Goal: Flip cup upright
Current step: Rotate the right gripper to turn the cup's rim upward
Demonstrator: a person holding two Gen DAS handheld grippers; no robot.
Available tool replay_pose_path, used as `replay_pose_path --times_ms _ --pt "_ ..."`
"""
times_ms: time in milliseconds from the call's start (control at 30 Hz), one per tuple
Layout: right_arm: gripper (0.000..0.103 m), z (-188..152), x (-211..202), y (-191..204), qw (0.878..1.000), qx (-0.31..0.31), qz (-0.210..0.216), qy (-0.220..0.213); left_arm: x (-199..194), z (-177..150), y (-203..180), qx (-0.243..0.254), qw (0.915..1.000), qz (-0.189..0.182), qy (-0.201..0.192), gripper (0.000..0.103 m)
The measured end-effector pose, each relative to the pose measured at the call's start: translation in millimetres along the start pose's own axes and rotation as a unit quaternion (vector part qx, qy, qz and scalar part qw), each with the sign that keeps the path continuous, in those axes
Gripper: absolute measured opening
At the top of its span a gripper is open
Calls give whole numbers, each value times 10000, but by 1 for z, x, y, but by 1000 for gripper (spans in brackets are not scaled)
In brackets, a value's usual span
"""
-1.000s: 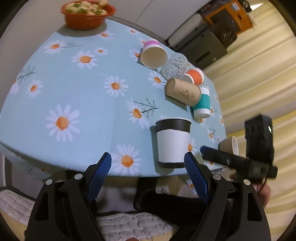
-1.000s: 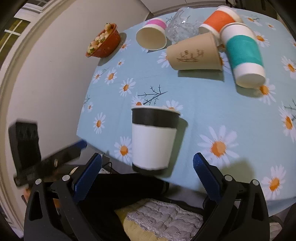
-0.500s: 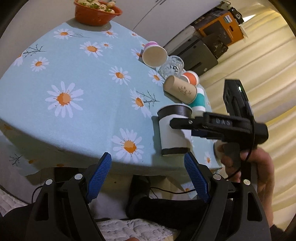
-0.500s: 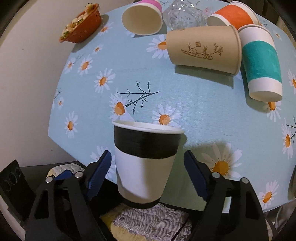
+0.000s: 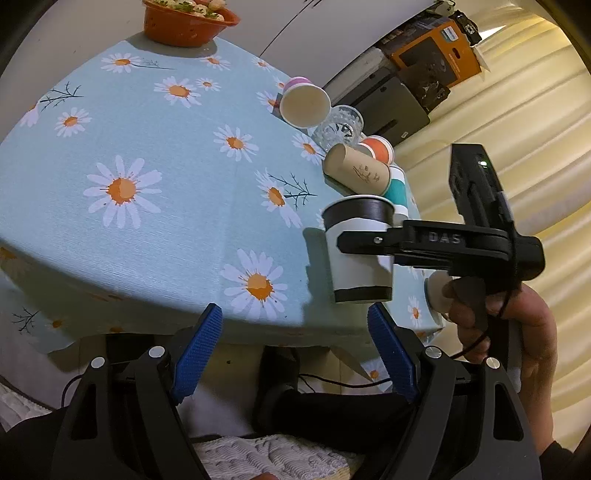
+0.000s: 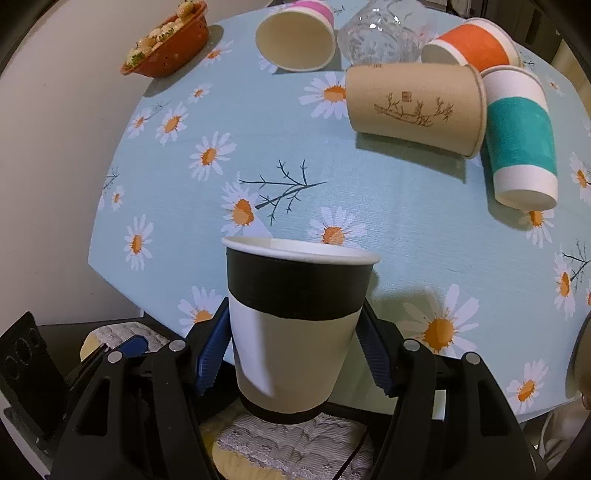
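- At the near counter (image 5: 177,236) edge: black-and-white paper cup (image 6: 295,325) stands upright, mouth up. My right gripper (image 6: 293,350) has its blue ribbed pads against both cup sides, clamped on it.
- Left gripper (image 5: 295,354) sits off the counter edge, jaws spread wide, nothing between them.
- Open cloth to the cup's left and ahead in the left wrist view; daisy-print tablecloth, fine weave.
- Far cluster, well apart from my cup: tan cup (image 6: 413,107) on its side, touching the teal-band cup (image 6: 521,136); orange cup (image 6: 472,44), pink-rim cup (image 6: 295,37) and cut-glass tumbler (image 6: 380,33) behind.
- Red bowl (image 6: 166,48) with food near the far left edge.
- Cup base overhang vs. counter edge: can't tell; right gripper body hides the contact.
- Pale rounded object (image 5: 439,291) behind my right hand (image 5: 517,332), mostly hidden; can't identify it.
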State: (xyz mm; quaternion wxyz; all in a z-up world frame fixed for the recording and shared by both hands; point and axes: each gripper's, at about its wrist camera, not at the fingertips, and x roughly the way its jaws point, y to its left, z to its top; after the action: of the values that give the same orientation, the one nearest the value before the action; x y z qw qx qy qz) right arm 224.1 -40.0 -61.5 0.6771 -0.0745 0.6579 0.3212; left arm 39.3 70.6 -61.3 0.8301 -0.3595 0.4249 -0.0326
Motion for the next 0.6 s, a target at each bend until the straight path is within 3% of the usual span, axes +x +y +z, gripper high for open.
replay_pose_path --times_ms 300,600 --pt "65 -21 -43 15 9971 -267 220 -679 -2 2 1 74 9998 -82 -168 79" --pt "65 -60 -69 15 9742 -643 310 -2139 -10 6 3 76 9986 -286 -446 79"
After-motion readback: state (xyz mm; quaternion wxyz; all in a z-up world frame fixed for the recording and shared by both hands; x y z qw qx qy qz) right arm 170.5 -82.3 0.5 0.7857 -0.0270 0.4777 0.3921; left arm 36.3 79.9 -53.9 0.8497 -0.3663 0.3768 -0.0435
